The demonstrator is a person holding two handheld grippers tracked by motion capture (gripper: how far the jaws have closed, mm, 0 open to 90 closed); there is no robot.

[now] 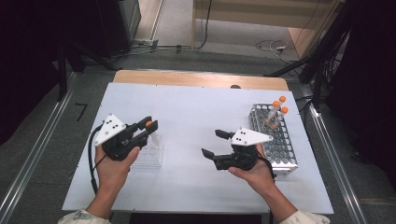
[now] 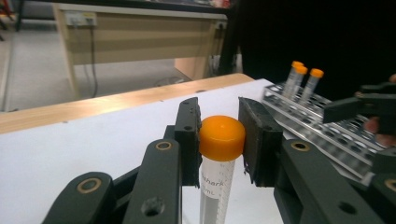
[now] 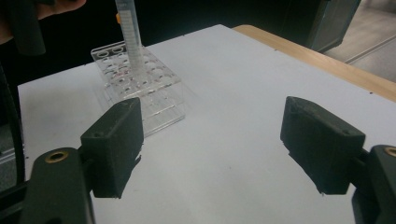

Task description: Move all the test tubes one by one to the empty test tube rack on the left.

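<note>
Gripping a tube (image 2: 218,172) by its orange cap, the left gripper (image 1: 148,127) carries it upright, long axis plumb, clenched on either side of the cap. From the high view the tube hangs right over the clear rack (image 1: 150,151), which sits at about seven o'clock on the white table (image 1: 187,107); in the right gripper view the tube's lower end looks to be over that rack's holes, though I can't tell whether the tip is in one yet. So what's left looks like a straight drop, with only the choice of hole to settle. Over at four o'clock, the right gripper (image 1: 215,143) has its jaws spread wide with nothing between them, pointing toward nine o'clock. Behind it, the metal rack (image 1: 280,149) holds three more capped tubes (image 1: 279,108) at two o'clock.
</note>
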